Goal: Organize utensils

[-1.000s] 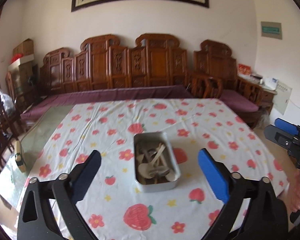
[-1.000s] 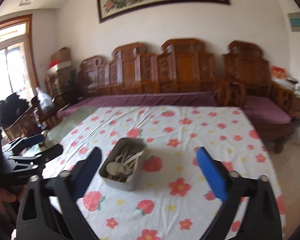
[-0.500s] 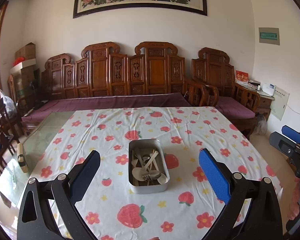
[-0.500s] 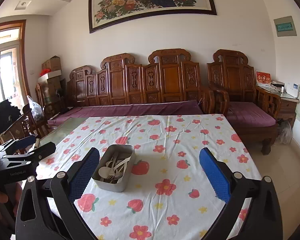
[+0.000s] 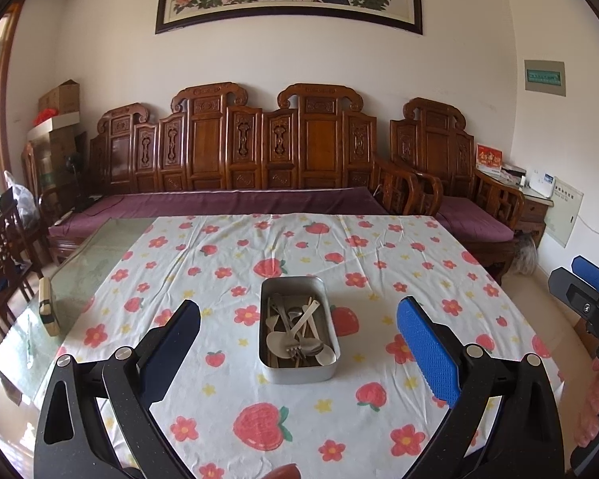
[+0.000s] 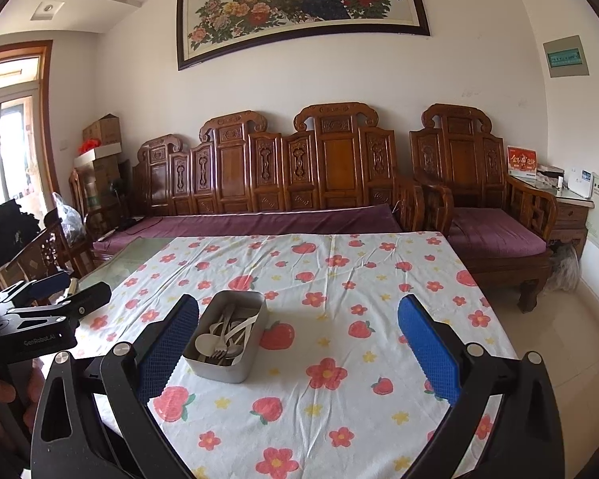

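A grey metal tin (image 5: pixel 298 329) (image 6: pixel 227 335) sits near the front of the table on a flowered cloth. Inside lie several utensils (image 5: pixel 297 337) (image 6: pixel 224 337): spoons, forks and pale chopsticks, jumbled together. My left gripper (image 5: pixel 299 343) hangs open above the table's near edge, its blue pads either side of the tin in view but well short of it. My right gripper (image 6: pixel 298 341) is open too, held to the right of the tin and back from it. Each gripper shows at the edge of the other's view: the right one (image 5: pixel 587 287), the left one (image 6: pixel 56 291).
The white cloth with red flowers and strawberries (image 5: pixel 339 263) covers most of a glass-topped table (image 5: pixel 96 259). A small pale object (image 5: pixel 47 307) lies on the bare glass at left. A carved wooden bench (image 5: pixel 259 167) with purple cushions stands behind, and an armchair (image 6: pixel 483 207) at right.
Both cameras have tilted up and pulled back, so the tin now sits lower and nearer in each view and more wall and painting shows. Both grippers stay open.
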{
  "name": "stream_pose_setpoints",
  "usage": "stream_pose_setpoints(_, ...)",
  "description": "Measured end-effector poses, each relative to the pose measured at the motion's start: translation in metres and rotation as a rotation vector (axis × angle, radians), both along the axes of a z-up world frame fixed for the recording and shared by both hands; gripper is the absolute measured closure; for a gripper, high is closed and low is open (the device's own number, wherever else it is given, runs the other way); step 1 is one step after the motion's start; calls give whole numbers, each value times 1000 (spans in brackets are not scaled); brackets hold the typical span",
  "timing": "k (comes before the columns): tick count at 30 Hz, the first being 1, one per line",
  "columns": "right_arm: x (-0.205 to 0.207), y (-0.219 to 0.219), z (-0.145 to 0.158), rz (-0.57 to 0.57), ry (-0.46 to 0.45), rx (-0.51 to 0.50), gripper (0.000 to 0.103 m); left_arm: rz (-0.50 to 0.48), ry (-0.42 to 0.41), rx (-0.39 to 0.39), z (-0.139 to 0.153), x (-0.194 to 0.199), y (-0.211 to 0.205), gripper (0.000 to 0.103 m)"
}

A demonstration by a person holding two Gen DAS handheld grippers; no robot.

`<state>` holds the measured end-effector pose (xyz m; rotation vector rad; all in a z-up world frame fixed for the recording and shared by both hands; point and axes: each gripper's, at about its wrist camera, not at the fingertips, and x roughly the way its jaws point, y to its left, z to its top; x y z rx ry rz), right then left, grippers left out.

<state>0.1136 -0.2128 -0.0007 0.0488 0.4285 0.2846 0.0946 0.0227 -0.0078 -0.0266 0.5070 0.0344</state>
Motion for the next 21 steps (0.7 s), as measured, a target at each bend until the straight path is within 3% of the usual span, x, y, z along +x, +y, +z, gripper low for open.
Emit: stream_pose_setpoints(21,-7,-2,3,1,-2,2,2,10,-29,13,6,-9,-8,8)
